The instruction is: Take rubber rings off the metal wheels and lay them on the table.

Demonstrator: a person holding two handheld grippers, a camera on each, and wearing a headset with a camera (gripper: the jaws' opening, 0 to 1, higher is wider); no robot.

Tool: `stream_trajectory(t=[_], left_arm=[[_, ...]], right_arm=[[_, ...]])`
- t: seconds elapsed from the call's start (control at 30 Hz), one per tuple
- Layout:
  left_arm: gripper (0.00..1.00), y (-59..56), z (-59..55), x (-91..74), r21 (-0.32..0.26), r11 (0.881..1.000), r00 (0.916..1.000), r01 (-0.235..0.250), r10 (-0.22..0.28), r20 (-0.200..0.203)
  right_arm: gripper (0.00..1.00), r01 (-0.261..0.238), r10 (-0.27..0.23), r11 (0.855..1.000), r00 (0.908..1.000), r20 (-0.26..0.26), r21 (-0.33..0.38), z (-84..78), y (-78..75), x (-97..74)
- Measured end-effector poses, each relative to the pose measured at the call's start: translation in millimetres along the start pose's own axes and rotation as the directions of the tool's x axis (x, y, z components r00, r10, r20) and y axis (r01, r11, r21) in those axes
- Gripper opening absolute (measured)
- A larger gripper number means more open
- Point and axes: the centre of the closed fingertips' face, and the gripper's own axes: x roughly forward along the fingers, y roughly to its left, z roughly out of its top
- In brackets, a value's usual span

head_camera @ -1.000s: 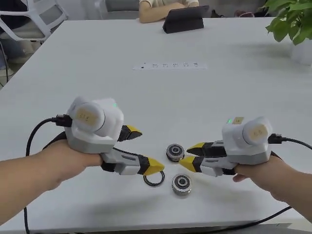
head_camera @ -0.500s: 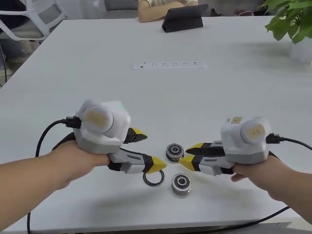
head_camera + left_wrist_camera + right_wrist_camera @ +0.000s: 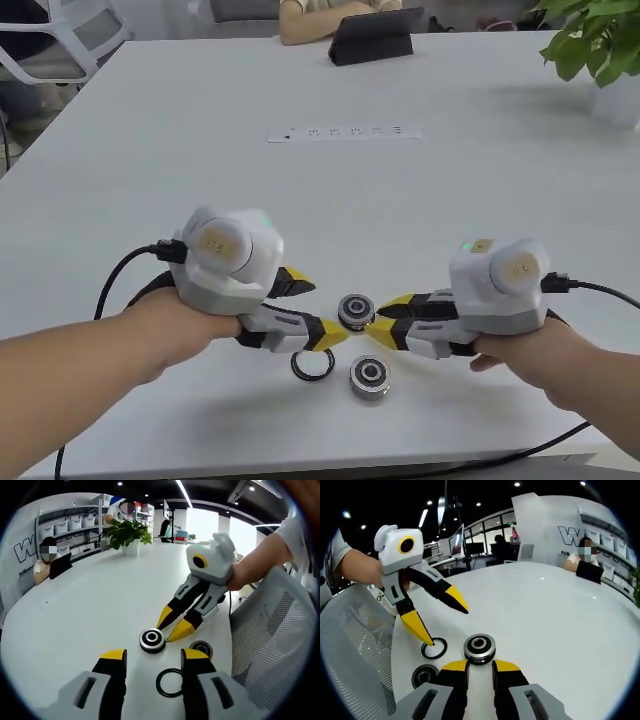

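1. Two wheels on the tabletop: far wheel between both jaw tips, near wheel right of loose ring.
2. Left hand-held gripper wide open, empty.
3. Right hand-held gripper slightly open, empty.

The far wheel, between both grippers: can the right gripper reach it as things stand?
Probably yes: the far wheel lies just ahead of the right gripper's open jaws, with nothing between them.
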Motion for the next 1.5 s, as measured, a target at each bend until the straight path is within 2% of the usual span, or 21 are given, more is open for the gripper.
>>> stream_trajectory(t=[0.6, 0.8, 1.5], left_arm=[[0.27, -0.3, 5.0, 18.2, 0.01, 1.0, 0.9998, 0.015, -0.015, -0.013], [0.23, -3.7, 7.1, 23.9, 0.017, 1.0, 0.9996, 0.023, -0.023, -0.017], [0.12, 0.5, 4.0, 35.4, 0.044, 0.999, 0.9988, 0.012, -0.01, -0.049]], right_arm=[[0.12, 0.004, -0.004, 1.0, 1.0, 0.0, 0.017, -1.0, -1.7, -0.2], [0.12, 0.003, -0.003, 1.0, 1.0, 0.0, 0.021, -1.8, -1.7, 0.4], [0.12, 0.007, -0.008, 1.0, 0.9999, 0.007, 0.028, -2.0, -3.4, 0.2]])
